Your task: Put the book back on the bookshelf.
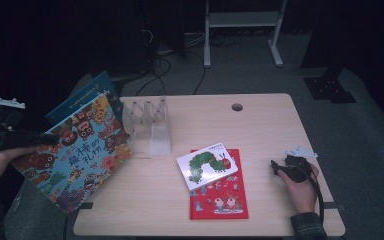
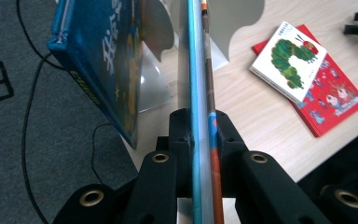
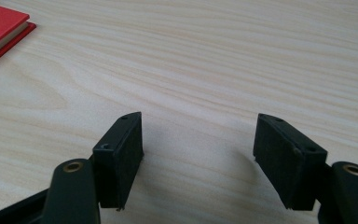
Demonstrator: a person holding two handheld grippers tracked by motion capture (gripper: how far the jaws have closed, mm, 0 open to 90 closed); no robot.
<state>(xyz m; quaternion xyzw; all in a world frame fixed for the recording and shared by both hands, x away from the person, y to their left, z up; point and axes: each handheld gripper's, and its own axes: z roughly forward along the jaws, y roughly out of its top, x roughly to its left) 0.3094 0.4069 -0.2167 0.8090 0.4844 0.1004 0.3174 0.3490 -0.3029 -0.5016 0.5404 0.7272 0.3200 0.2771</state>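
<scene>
My left gripper (image 1: 50,137) is shut on the edge of a thin picture book (image 1: 77,150) with a colourful monster cover, held tilted off the table's left side. In the left gripper view the book's spine (image 2: 200,93) runs straight up between the closed jaws (image 2: 200,133). A thicker blue book (image 1: 87,92) leans just behind it, next to a clear plastic book rack (image 1: 150,125). My right gripper (image 1: 277,167) rests on the table at the right, open with nothing between its jaws (image 3: 198,154).
A white caterpillar book (image 1: 207,165) lies on top of a red book (image 1: 220,197) in the middle of the wooden table (image 1: 260,130). The red book's corner (image 3: 0,25) shows far left of the right gripper. Dark floor and cables lie beyond.
</scene>
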